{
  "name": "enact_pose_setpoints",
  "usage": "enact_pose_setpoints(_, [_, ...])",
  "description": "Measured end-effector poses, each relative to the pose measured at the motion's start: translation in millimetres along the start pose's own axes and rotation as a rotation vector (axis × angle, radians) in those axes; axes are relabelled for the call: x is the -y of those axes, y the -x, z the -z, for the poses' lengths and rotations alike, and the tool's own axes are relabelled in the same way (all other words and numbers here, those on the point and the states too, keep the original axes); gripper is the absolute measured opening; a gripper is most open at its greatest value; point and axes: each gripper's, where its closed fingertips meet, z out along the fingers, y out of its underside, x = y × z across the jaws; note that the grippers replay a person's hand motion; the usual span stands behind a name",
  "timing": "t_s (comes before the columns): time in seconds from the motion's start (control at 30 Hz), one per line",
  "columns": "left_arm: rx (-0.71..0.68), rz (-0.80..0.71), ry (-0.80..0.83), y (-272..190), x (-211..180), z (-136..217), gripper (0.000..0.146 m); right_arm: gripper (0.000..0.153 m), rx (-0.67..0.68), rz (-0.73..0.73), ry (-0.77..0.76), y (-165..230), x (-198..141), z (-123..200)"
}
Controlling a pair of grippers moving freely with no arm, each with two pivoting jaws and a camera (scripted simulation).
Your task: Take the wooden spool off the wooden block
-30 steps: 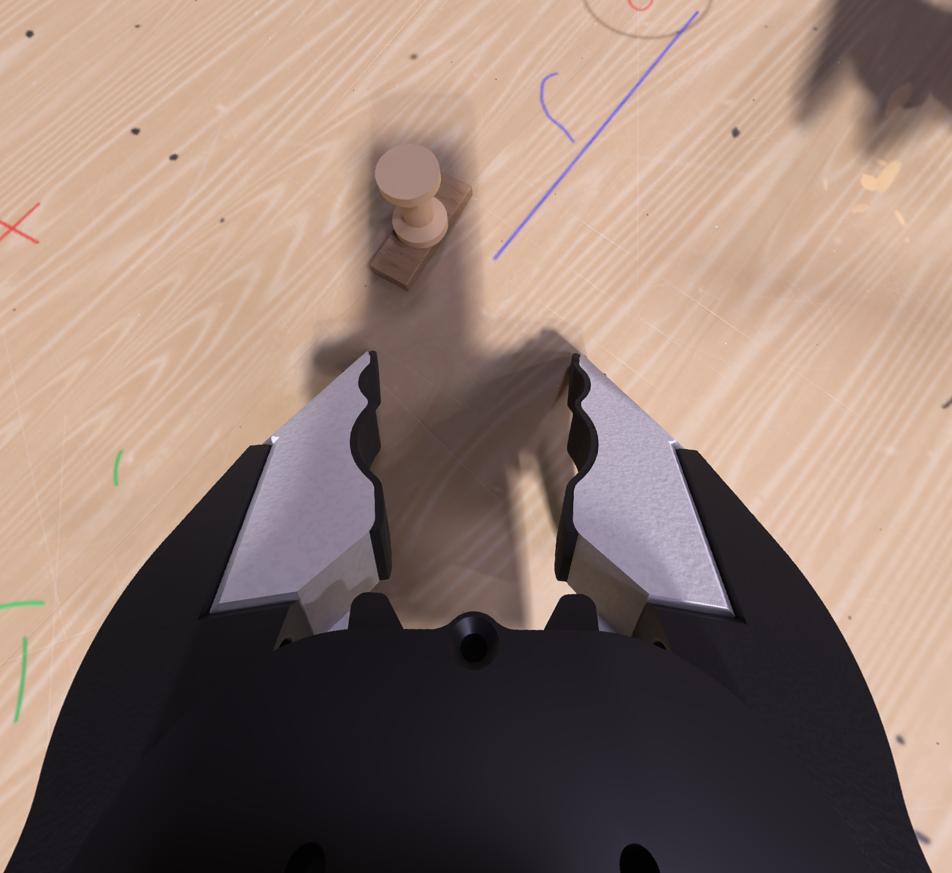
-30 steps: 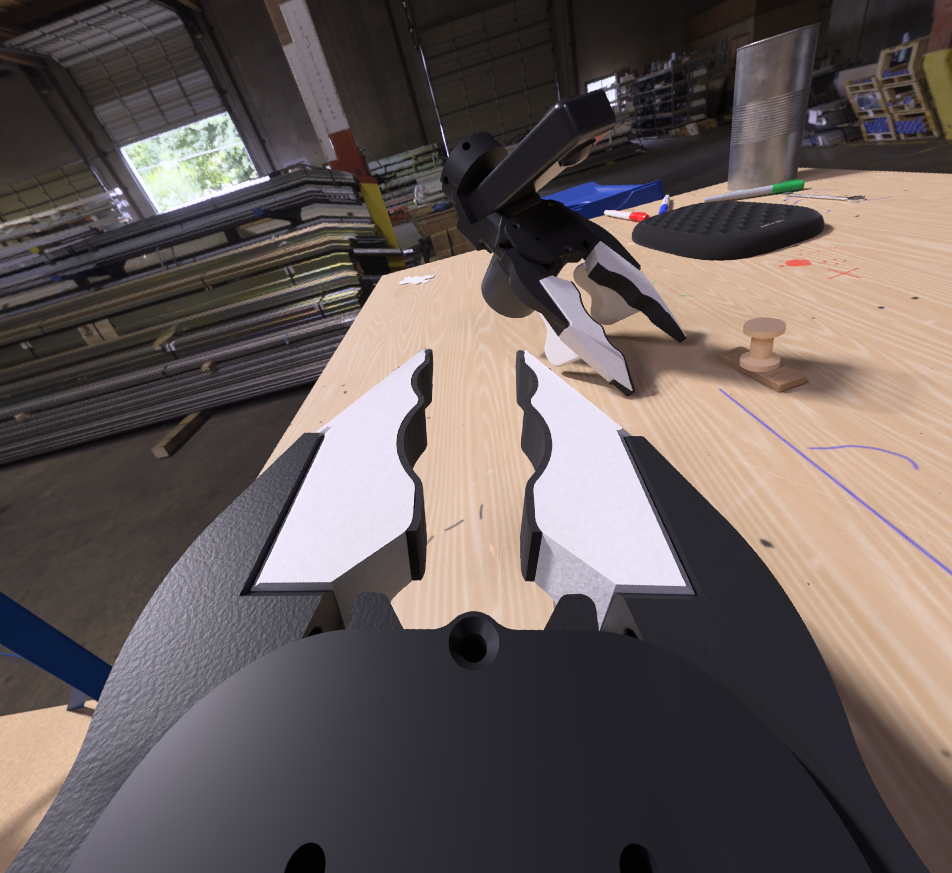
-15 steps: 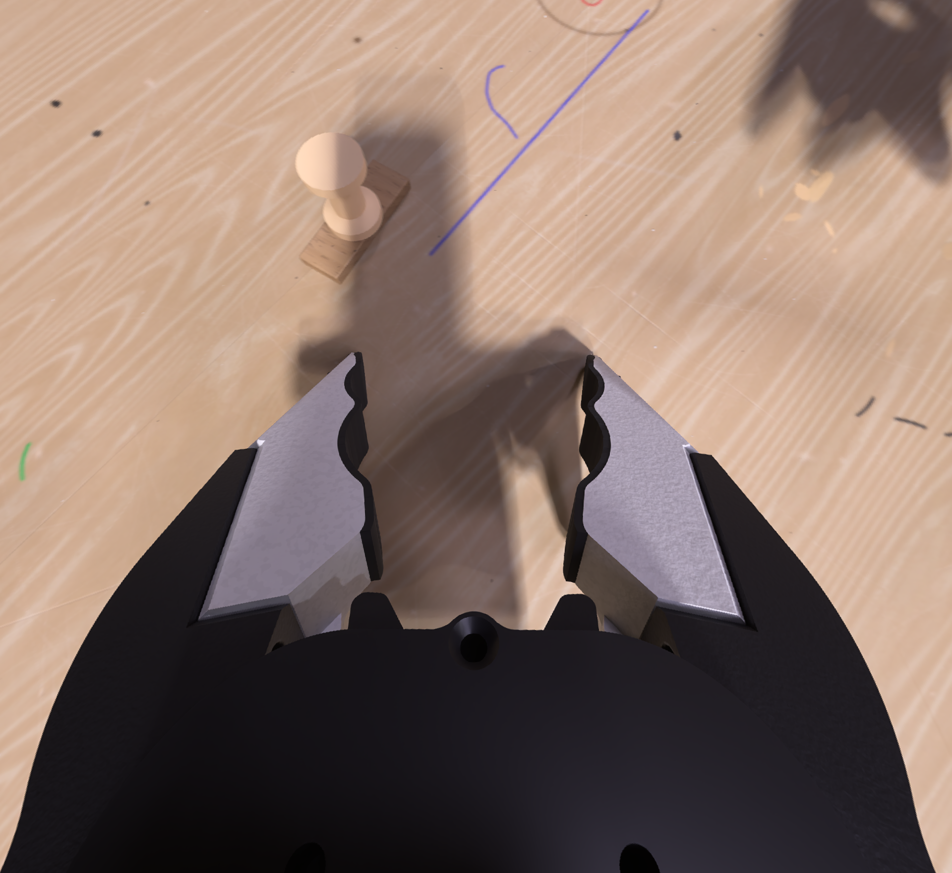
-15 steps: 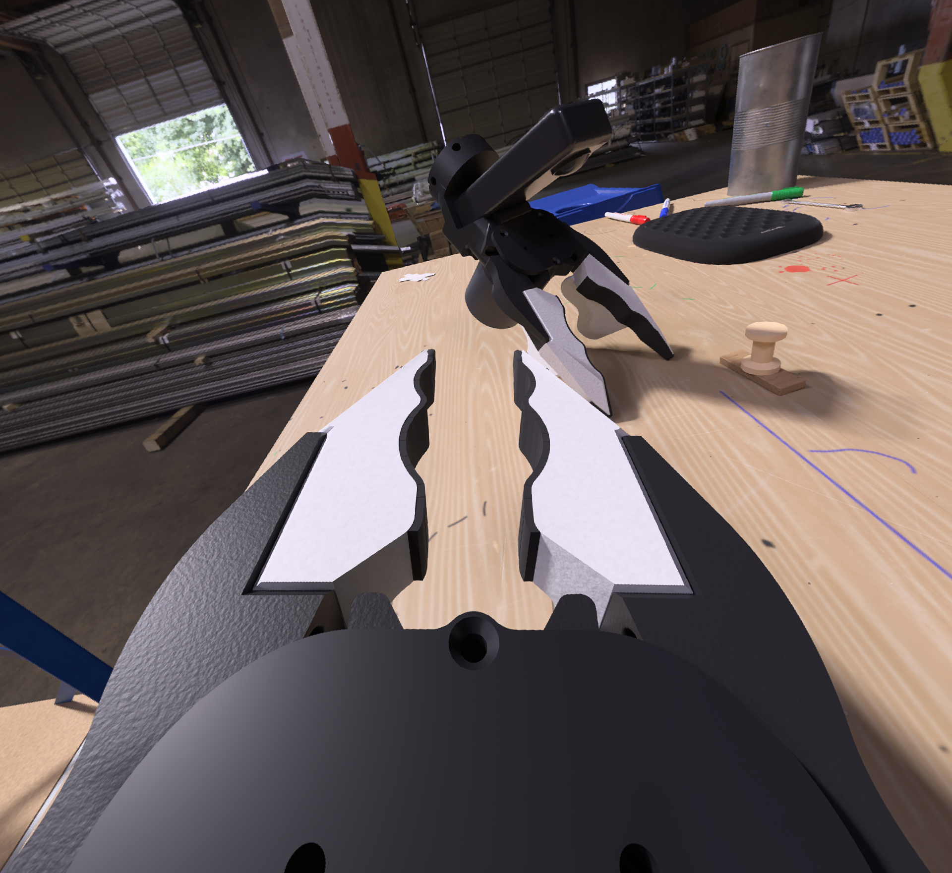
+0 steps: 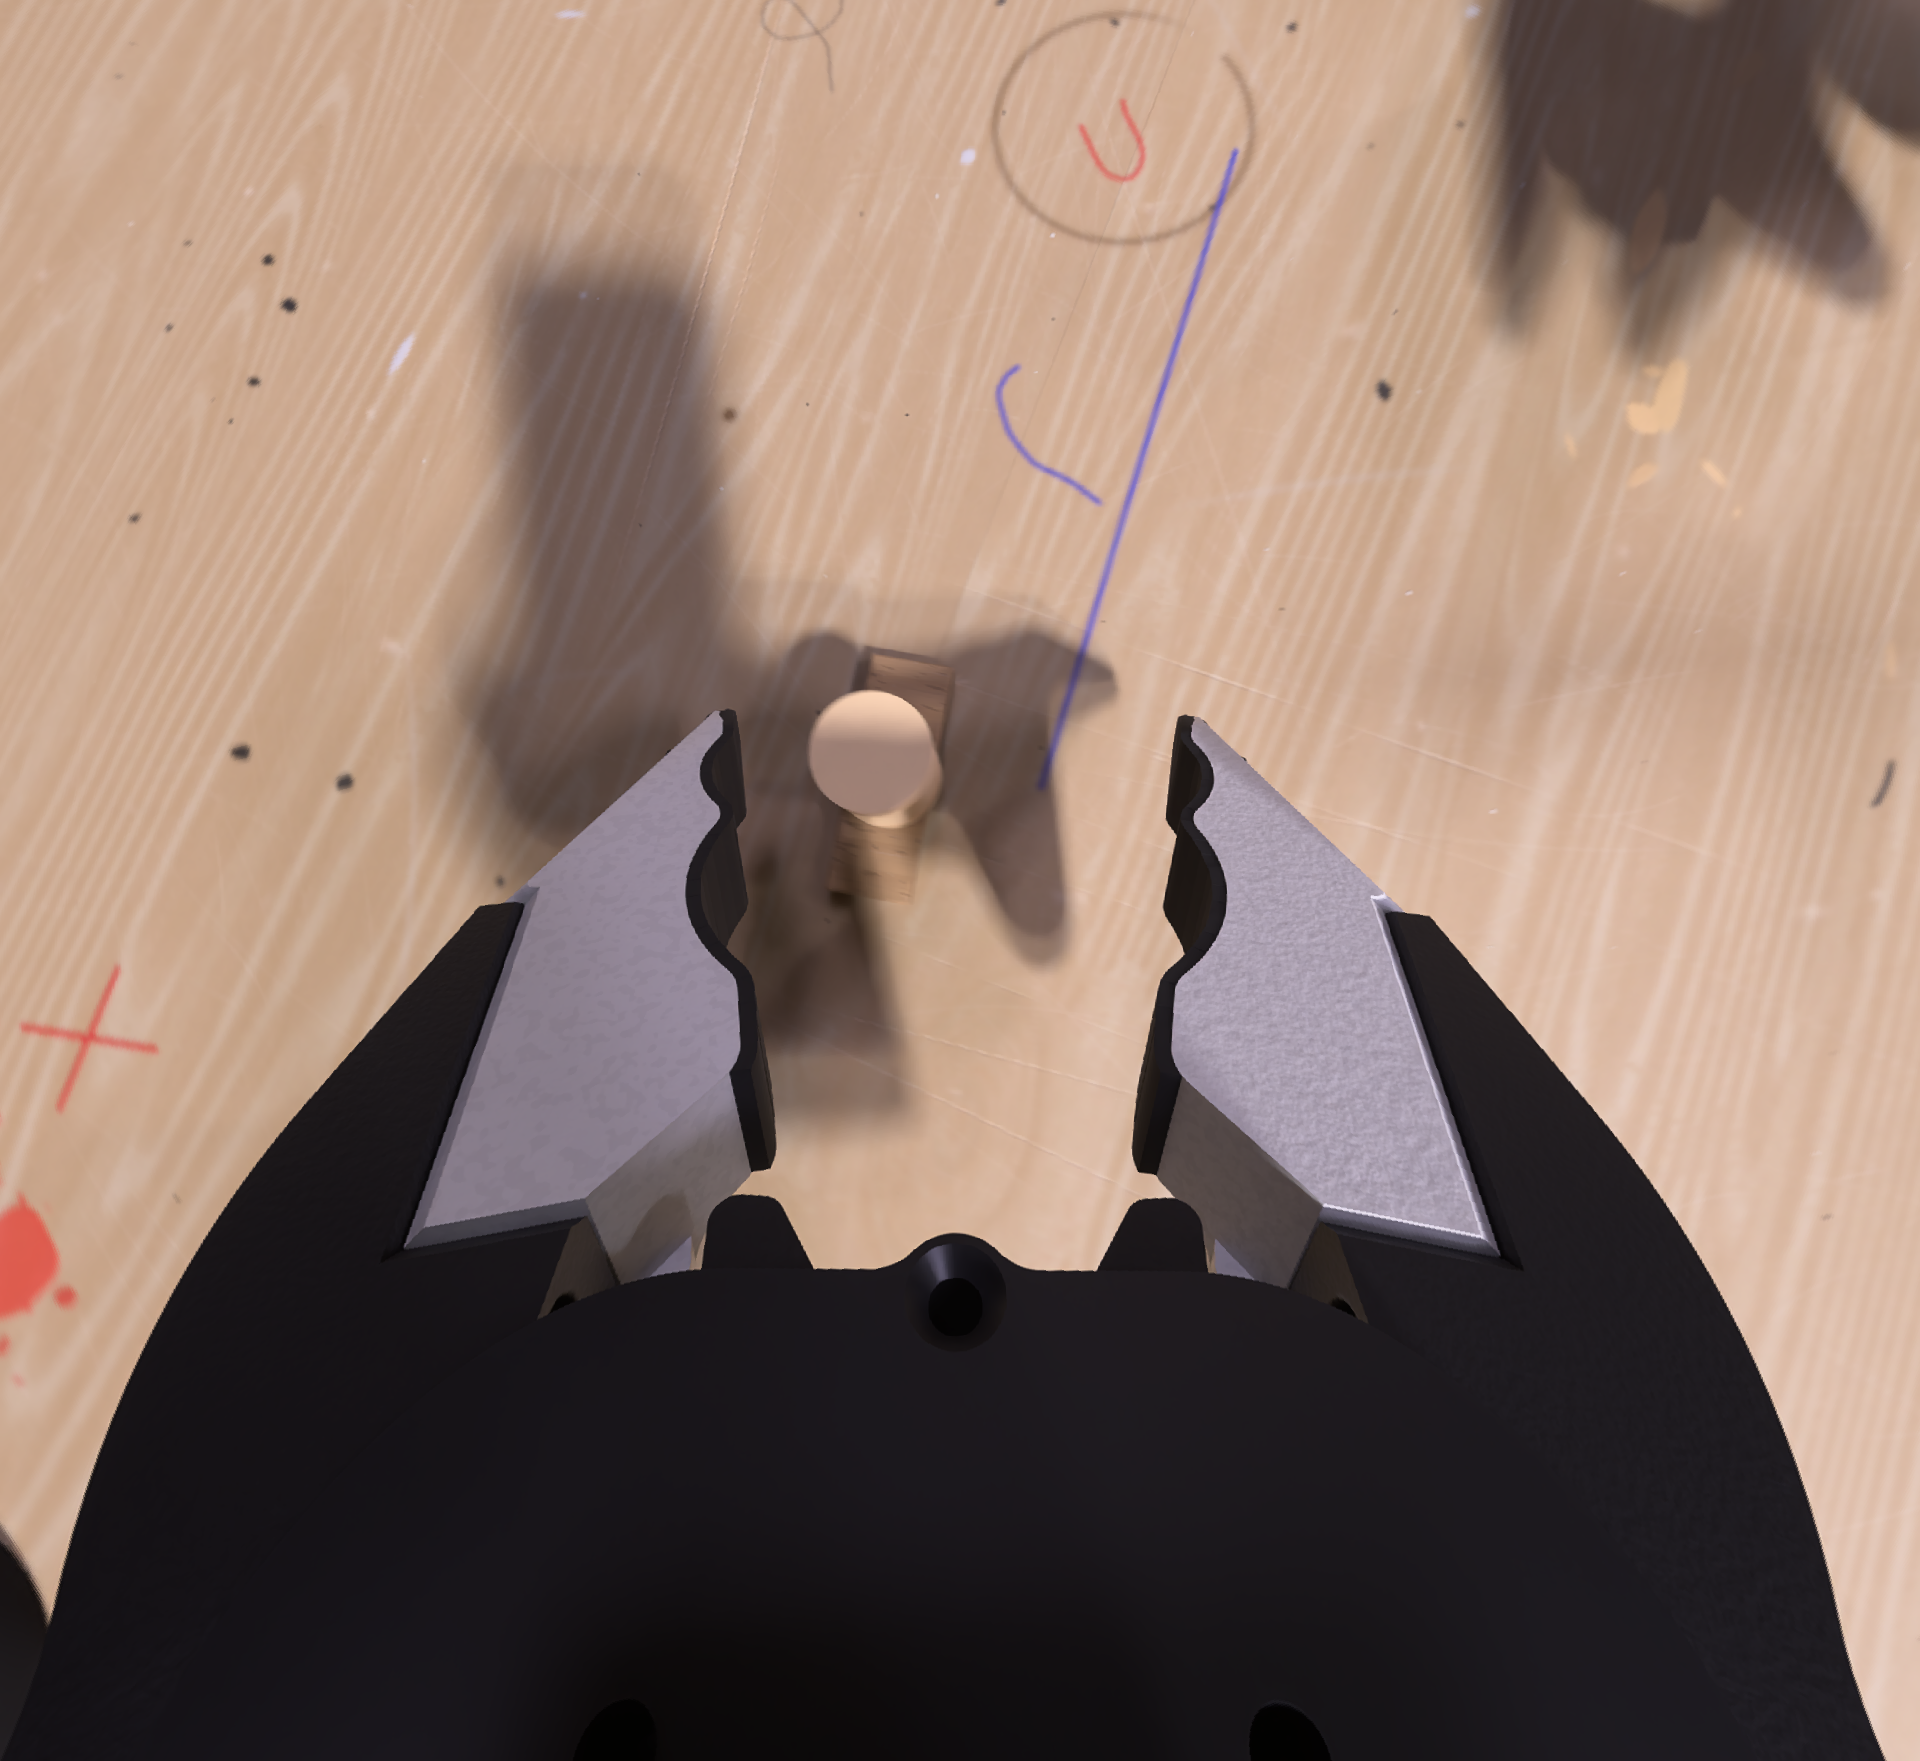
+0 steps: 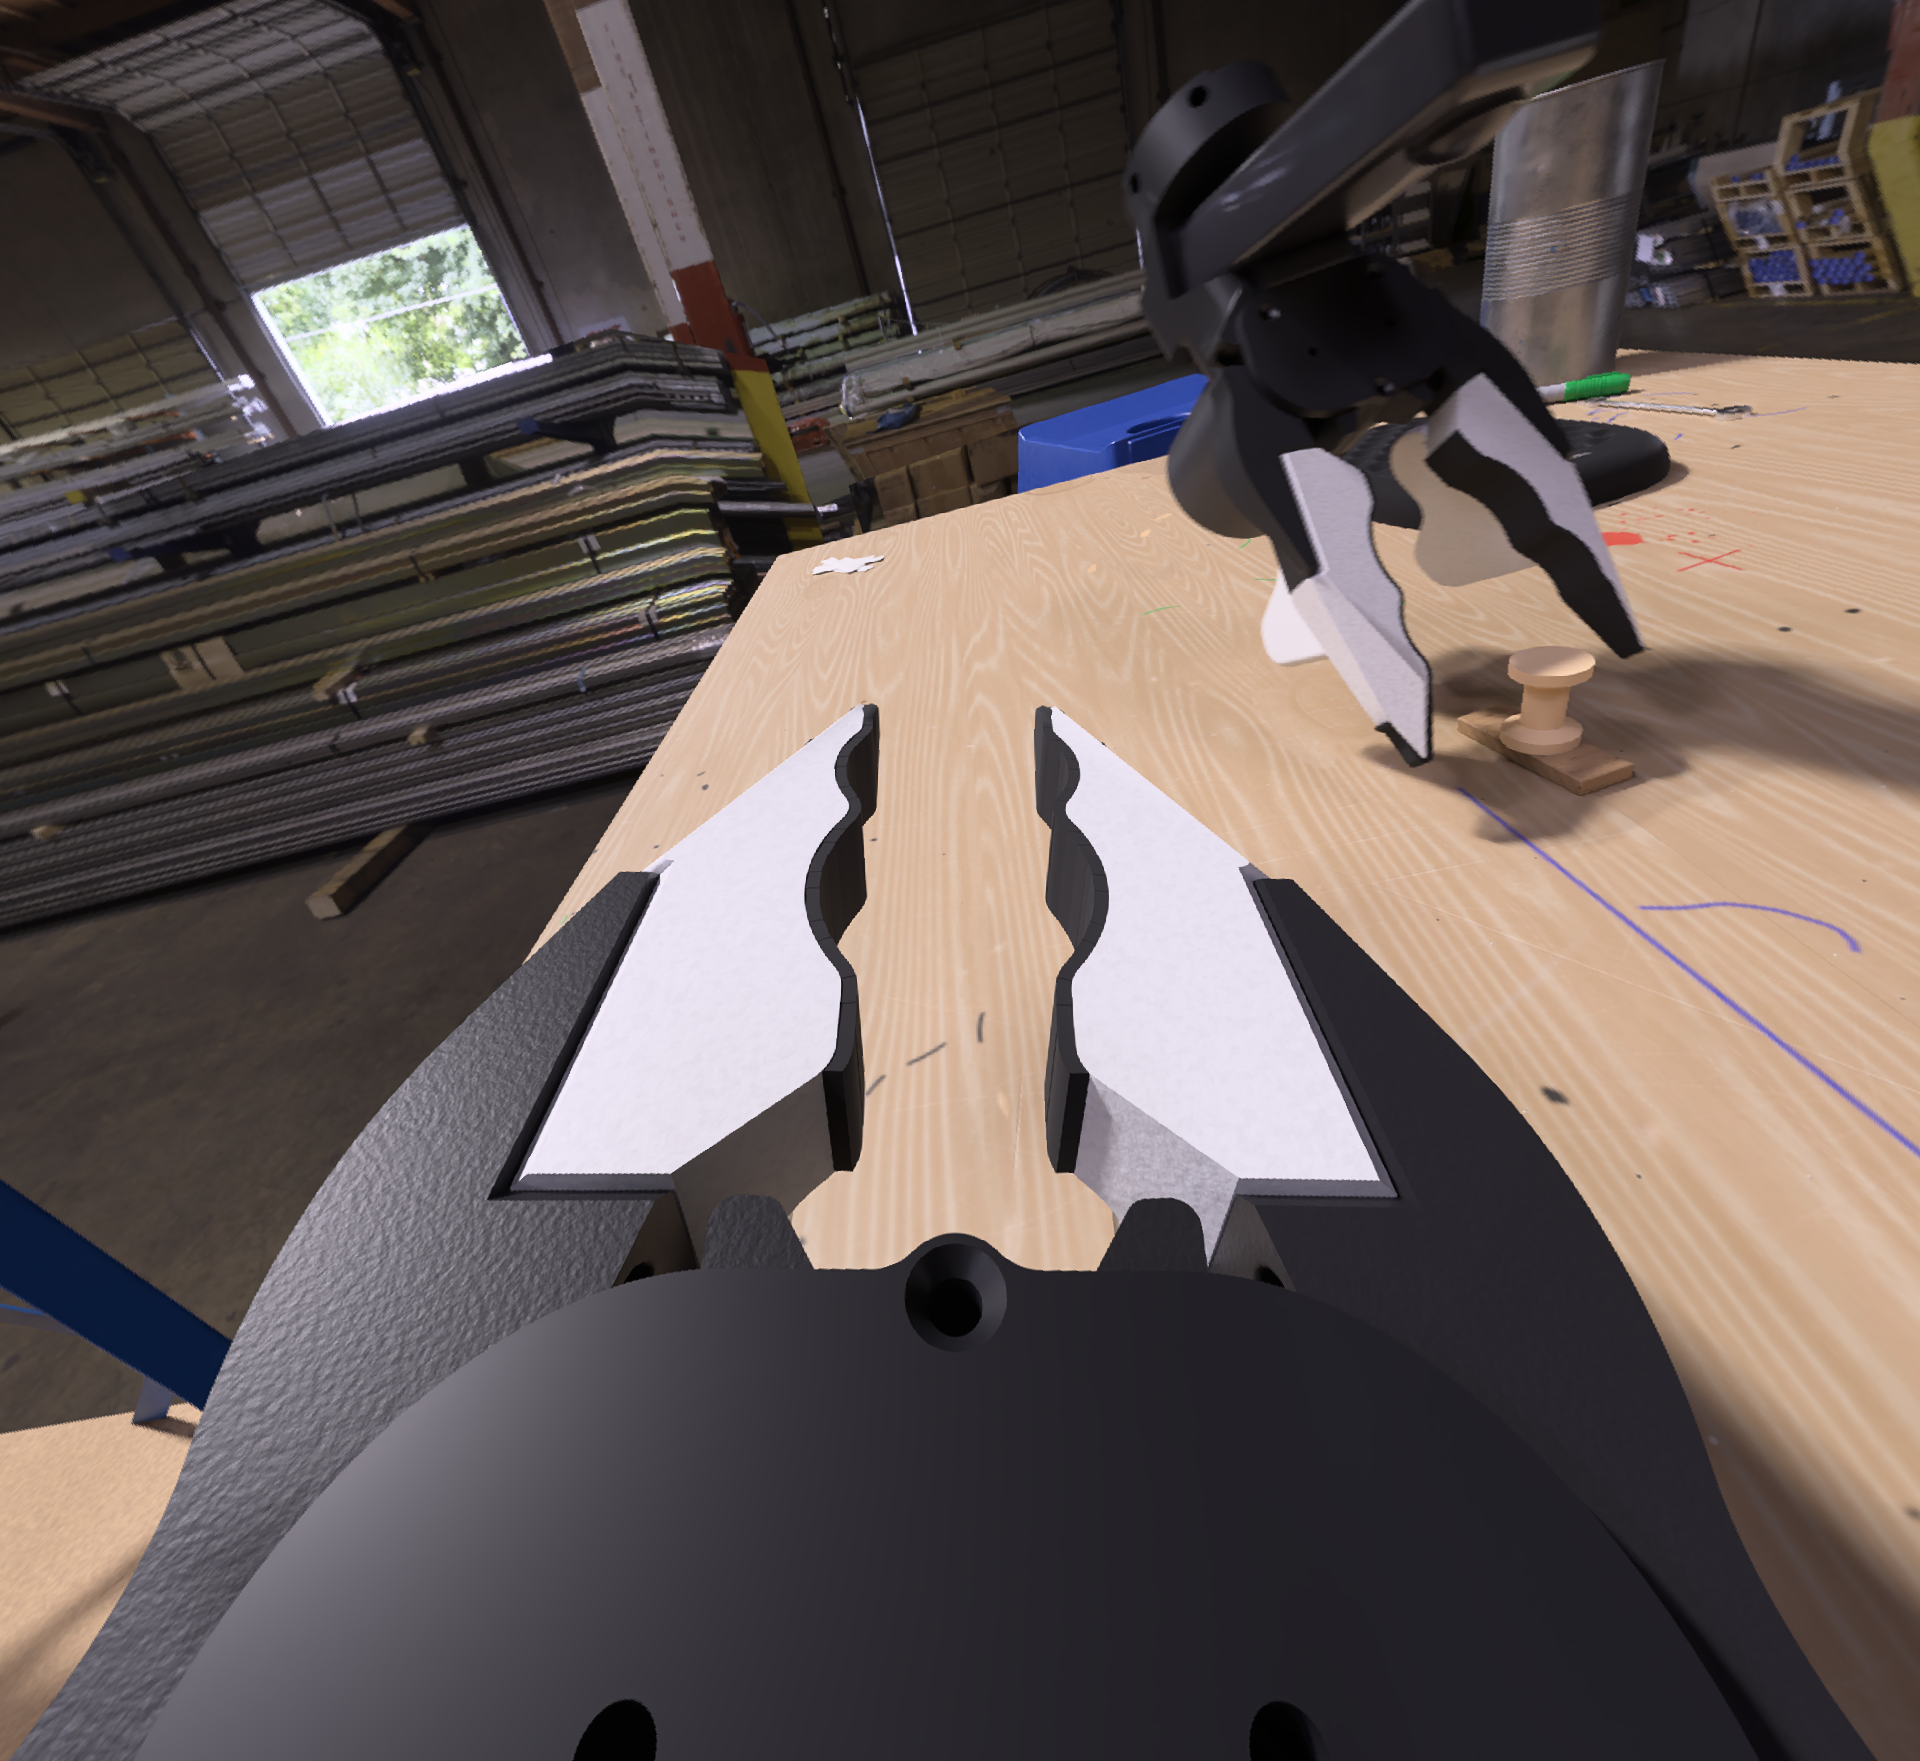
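Note:
A pale wooden spool stands upright on a flat brown wooden block on the plywood table. My left gripper is open and points down over the spool, which sits between the fingertips, closer to the left finger. In the right wrist view the spool and block lie at the right, with the left gripper straddling the spool, its near fingertip almost at the table. My right gripper is open, empty and low over the table, well to the left of the spool.
Pen marks cross the table: a blue line, a circle, a red cross. A black mat, a green marker and a metal cylinder stand far back. The table edge drops off at the left.
My left gripper has moved over the spool and come down lower, so the spool now sits between its open fingers. The right gripper has hardly moved.

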Motion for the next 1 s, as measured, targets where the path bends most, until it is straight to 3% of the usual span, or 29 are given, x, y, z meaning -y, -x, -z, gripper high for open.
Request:
enact_pose_setpoints(0.4, [-0.081,-0.124,0.146,19,-8,-21,0.072,0.029,0.015,-0.047,-0.044,-3,5,5])
enact_pose_setpoints(0.73, [-0.089,-0.125,0.135,19,-6,-24,0.062,0.029,0.011,-0.052,-0.050,-4,6,6])
enact_pose_setpoints(1.0, [-0.019,-0.149,0.096,24,-3,-23,0.053,0.029,-0.006,-0.045,-0.053,-6,7,6])
